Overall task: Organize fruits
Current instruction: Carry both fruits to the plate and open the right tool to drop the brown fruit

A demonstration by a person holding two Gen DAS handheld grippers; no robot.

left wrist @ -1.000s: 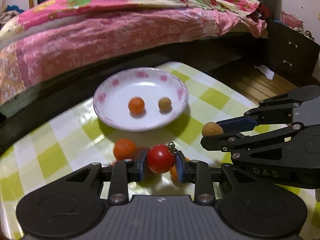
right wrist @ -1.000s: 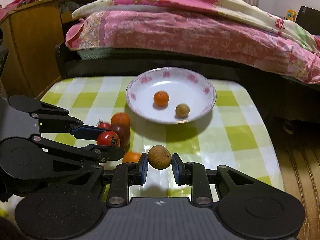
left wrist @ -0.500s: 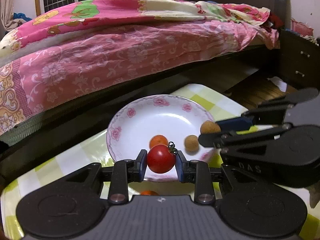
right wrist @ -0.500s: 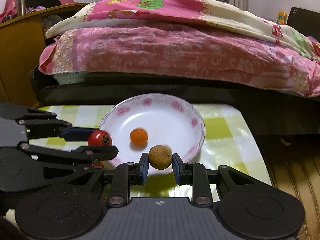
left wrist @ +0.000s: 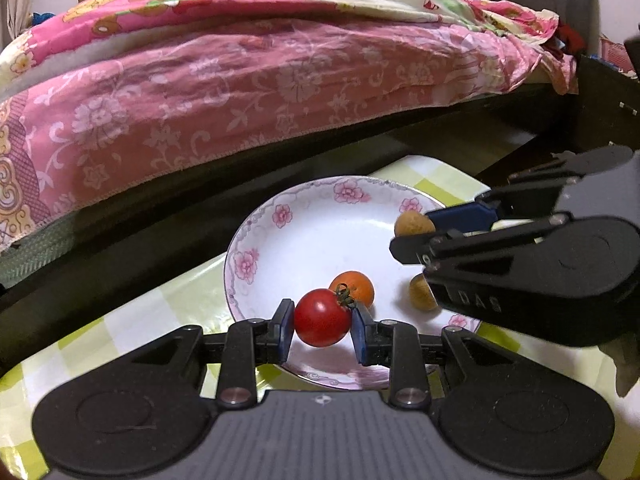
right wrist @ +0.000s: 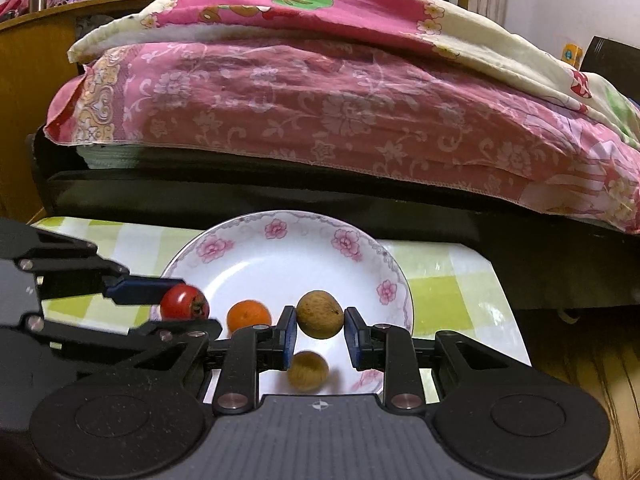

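A pink floral quilt [left wrist: 248, 92] is draping the bed behind the checkered table [right wrist: 448, 280]. The flower-rimmed plate [left wrist: 256, 240] is holding an orange fruit [left wrist: 354, 286] and a brown longan [right wrist: 308, 370]. Above it, the left gripper [left wrist: 322, 322] is clamping a cherry tomato [left wrist: 320, 318], while the right gripper [right wrist: 319, 330] is pinching another longan [right wrist: 319, 314].

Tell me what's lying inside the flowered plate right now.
Lying in the plate: an orange fruit and a brown fruit. The left claw holds a tomato and the right claw a second brown fruit above it. The claws cover the plate's near part.
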